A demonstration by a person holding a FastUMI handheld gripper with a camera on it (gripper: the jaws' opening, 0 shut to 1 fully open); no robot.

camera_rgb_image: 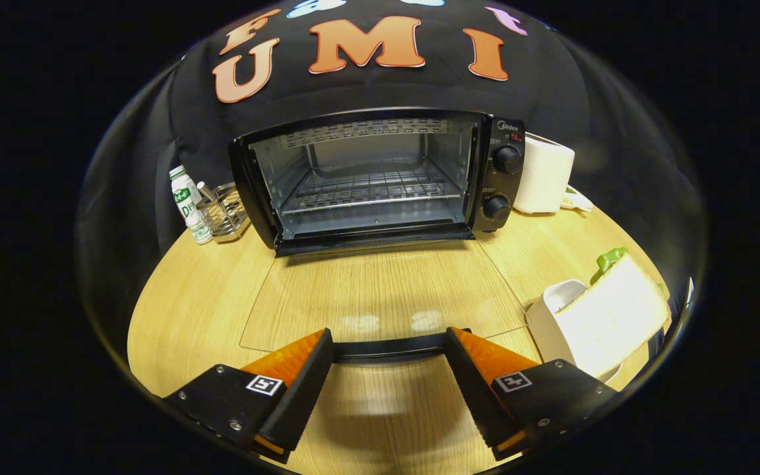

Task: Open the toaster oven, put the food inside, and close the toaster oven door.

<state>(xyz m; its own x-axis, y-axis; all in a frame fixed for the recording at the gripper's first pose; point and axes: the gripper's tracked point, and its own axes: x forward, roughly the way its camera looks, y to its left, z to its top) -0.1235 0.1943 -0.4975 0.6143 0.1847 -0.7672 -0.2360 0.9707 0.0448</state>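
the toaster oven (370,178) stands open, its glass door (380,297) flat on the table (189,310), gripper (390,346) fingers wide at the door handle (390,348); next, likely fetching the sandwich (611,313) rightward.

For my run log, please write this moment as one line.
door: open, flat | handle: between fingers, not gripped | gripper: open | rack: bare | sandwich: on plate, beside the right finger
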